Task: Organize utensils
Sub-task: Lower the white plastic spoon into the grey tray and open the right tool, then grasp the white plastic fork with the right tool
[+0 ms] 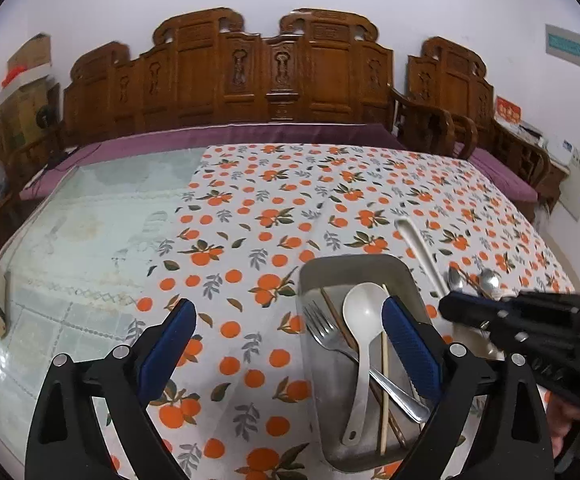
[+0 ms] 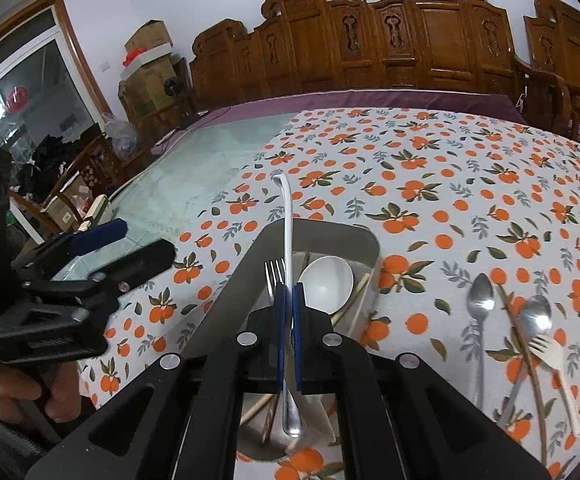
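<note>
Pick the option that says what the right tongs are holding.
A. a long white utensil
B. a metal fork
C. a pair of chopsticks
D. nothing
A: the right tongs are shut on the long white utensil, which sticks out forward above the metal tray, where the fork already lies.

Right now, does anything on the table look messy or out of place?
Yes. Beside the metal tray, two steel spoons, a white plastic fork and a thin brown stick lie crisscrossed on the orange-print tablecloth.
</note>
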`<control>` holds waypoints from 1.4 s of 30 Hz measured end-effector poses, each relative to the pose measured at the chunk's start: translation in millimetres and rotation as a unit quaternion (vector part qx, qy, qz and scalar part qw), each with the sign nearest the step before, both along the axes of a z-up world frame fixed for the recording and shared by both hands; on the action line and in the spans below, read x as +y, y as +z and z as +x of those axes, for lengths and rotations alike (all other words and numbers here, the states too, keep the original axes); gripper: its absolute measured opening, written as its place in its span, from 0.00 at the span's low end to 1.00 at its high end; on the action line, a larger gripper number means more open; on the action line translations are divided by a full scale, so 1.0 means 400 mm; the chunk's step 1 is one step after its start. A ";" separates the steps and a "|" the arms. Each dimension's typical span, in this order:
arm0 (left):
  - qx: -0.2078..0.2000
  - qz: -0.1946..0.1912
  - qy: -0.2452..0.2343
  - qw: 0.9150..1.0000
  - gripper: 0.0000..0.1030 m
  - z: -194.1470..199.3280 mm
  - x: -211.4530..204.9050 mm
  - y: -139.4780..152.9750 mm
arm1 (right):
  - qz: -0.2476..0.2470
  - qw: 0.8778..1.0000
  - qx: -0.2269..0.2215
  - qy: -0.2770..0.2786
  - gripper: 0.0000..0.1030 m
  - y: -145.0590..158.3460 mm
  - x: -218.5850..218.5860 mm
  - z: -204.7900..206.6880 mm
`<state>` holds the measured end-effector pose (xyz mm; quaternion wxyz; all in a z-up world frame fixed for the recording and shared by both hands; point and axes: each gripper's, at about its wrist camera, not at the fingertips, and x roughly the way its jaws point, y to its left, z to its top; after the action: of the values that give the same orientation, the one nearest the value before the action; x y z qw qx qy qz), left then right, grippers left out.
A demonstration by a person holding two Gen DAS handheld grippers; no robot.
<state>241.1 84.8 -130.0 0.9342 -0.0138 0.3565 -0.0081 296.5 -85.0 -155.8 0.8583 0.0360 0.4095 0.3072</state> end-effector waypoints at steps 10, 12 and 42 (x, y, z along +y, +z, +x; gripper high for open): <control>-0.006 -0.011 0.014 1.000 0.88 -0.005 0.034 0.013 | 0.017 0.999 0.033 0.000 0.04 -0.061 0.039 0.025; -0.005 -0.011 0.016 1.000 0.88 -0.005 0.036 0.012 | 0.027 0.999 0.045 -0.002 0.04 -0.071 0.041 0.031; -0.001 -0.018 -0.046 0.999 0.88 0.006 -0.165 -0.014 | -0.100 0.993 -0.042 -0.046 0.18 -0.024 -0.342 0.017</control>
<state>243.6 18.8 -135.7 0.9326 -0.0141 0.3560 -0.0573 303.2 -221.7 -165.3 0.8871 -0.0445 0.3999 0.2262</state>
